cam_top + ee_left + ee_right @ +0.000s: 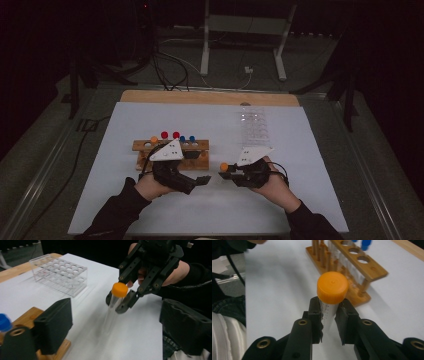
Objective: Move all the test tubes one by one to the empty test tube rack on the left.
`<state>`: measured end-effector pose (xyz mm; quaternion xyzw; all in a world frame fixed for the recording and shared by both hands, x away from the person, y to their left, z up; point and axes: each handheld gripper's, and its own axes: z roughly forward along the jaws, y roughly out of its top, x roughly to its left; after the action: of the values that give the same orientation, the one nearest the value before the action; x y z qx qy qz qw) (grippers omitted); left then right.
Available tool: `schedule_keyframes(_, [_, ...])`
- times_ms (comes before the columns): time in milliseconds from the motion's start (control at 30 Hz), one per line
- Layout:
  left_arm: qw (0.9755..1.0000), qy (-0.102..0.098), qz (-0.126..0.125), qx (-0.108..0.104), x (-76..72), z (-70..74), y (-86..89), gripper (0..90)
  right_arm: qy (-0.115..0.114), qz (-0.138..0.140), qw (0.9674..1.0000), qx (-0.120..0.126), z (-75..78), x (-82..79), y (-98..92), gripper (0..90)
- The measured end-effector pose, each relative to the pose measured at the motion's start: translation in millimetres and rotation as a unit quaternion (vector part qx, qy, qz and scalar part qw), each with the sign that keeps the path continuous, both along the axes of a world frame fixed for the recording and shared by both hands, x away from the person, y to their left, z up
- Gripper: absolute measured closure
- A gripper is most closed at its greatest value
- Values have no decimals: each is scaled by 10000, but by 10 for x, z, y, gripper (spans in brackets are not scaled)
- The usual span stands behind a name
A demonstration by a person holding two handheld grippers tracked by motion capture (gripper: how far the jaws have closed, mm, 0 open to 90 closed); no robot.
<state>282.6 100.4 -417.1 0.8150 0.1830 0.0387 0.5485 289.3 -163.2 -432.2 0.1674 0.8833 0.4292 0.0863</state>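
Right gripper view: the right gripper (pixel 328 321) is clamped on a clear tube w/ orange cap (pixel 332 287), pads biting just below the cap, cap end pointing away along the jaws. High view puts the same tube (pixel 224 167) at the centre of the white mat (pixel 300 200), cap toward 9 o'clock, i.e. toward the left gripper (pixel 202 181).

Key relation: in the left gripper view the tube (pixel 113 307) sits between the left jaws' line of sight, at approx. 12 o'clock from them, long axis running from the cap at 12 down toward 6, body blurred. Left jaws stand wide, nothing between the pads; no contact w/ the tube. Left gripper is the free one and is near the tube's cap end; right gripper (pixel 125 298) holds it.

Judgement: next move is probably a hand-over or cap twist, so the left jaws need to line up across the tube axis.

Surface: white mat on a wooden table (pixel 210 96). Wooden tube rack (pixel 170 150) at 10 o'clock of the grippers, w/ red, blue and orange capped tubes. Clear acrylic rack (pixel 254 125) at 1 o'clock, apart. Room: dark, cables on floor, a white frame stand (pixel 245 30) at 12.
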Motion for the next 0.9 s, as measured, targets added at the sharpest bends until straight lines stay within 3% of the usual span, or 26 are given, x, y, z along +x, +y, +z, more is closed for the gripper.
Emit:
schedule_keyframes(367, [9997, -126, -189, 101, -25, -59, -157, 482, 59, 267, 9996, -24, -16, -71, 145, 752])
schedule_keyframes(767, [9995, -91, -225, 199, 1, -91, -267, 682, 46, 264, 9996, 43, 4, -85, 148, 752])
schedule_keyframes(900, [9995, -153, -216, 197, 5, -82, -267, 704, 47, 255, 9996, 85, 2, -71, 134, 748])
